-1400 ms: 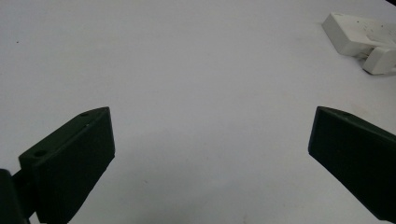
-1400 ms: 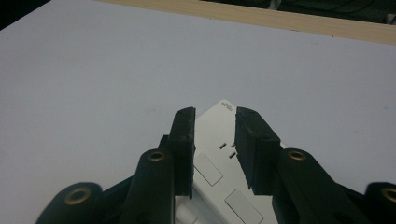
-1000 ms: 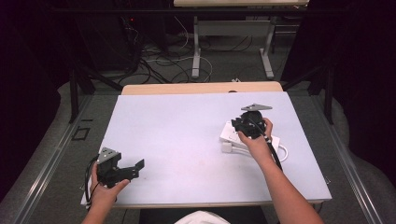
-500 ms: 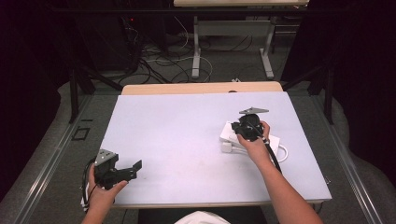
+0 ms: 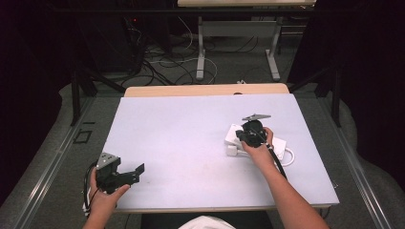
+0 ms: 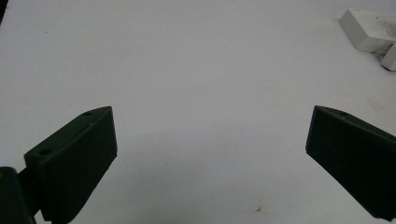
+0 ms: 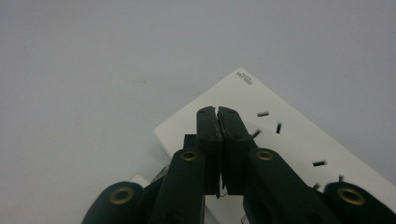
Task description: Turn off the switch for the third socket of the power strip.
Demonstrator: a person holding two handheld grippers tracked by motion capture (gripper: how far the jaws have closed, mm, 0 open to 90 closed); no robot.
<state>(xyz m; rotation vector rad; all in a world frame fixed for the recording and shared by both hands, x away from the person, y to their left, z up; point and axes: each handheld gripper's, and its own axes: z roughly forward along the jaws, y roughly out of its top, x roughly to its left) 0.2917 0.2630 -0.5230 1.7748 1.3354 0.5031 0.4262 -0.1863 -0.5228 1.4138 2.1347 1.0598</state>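
A white power strip [image 5: 258,143] lies flat on the right half of the pale tabletop [image 5: 191,129], with a small white plug or adapter [image 5: 232,150] touching its near-left corner and a white cord looping off its right end. The right gripper [image 7: 217,112] hangs directly over the strip's left end, its jaws pressed together with nothing visible between them; whether the tips touch the casing cannot be told. The left gripper [image 6: 210,135] sits well apart at the near-left corner of the tabletop, jaws spread wide over bare surface. The strip looks like a rigid, smooth plastic block, probably light enough to skate sideways if pushed from above. A firm hold would likely come from spanning its two long edges near the middle, where the flat sides give the jaws parallel faces, while the trailing cord may drag and twist it once lifted.
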